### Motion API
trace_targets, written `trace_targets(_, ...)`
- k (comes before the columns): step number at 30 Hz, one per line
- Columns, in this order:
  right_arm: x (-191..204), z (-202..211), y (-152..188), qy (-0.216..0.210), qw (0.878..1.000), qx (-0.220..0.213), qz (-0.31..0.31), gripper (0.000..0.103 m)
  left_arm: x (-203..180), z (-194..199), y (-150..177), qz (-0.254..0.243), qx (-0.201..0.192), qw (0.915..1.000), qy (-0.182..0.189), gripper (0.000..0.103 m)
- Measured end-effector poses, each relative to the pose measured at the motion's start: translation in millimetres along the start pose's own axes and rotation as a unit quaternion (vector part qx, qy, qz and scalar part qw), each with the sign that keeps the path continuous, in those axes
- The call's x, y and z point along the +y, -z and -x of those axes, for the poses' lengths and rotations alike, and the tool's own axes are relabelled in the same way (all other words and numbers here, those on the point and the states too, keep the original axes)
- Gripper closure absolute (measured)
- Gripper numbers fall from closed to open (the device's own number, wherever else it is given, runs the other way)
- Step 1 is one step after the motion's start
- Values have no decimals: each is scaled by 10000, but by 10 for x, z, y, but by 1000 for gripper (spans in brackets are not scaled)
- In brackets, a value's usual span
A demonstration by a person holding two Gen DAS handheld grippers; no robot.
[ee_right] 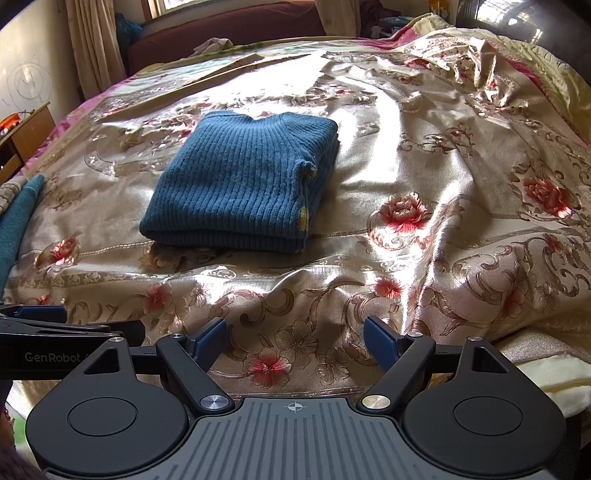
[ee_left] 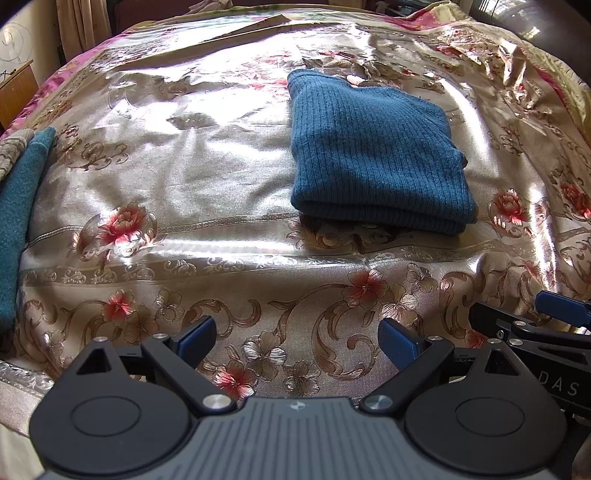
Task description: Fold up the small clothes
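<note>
The folded sweater [ee_left: 373,147] [ee_right: 240,184] is lying on the bedspread [ee_left: 221,184] [ee_right: 424,166]; near of it, the left gripper [ee_left: 297,341] and right gripper [ee_right: 295,339] are hovering, fingers spread, gripping nothing.

A folded sweater [ee_right: 240,184] lies on the bedspread [ee_right: 424,155], near the bed's middle. Another cloth [ee_right: 18,218] lies at the left edge, well apart. Behind the bed stands a sofa [ee_right: 229,29]; a wooden desk [ee_right: 26,136] stands at the left.
</note>
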State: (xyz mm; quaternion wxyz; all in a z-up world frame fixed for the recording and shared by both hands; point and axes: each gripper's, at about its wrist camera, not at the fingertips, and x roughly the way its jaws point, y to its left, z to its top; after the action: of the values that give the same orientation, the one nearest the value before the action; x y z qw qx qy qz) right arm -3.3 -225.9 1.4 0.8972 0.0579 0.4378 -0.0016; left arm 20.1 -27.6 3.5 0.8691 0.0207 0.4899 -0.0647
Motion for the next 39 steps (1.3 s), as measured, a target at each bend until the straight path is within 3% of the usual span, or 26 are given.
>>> trace_targets(39,5,-3,10,-8,10000,24,10,20,-9,-15,18,-23,-15,10000,-38,5)
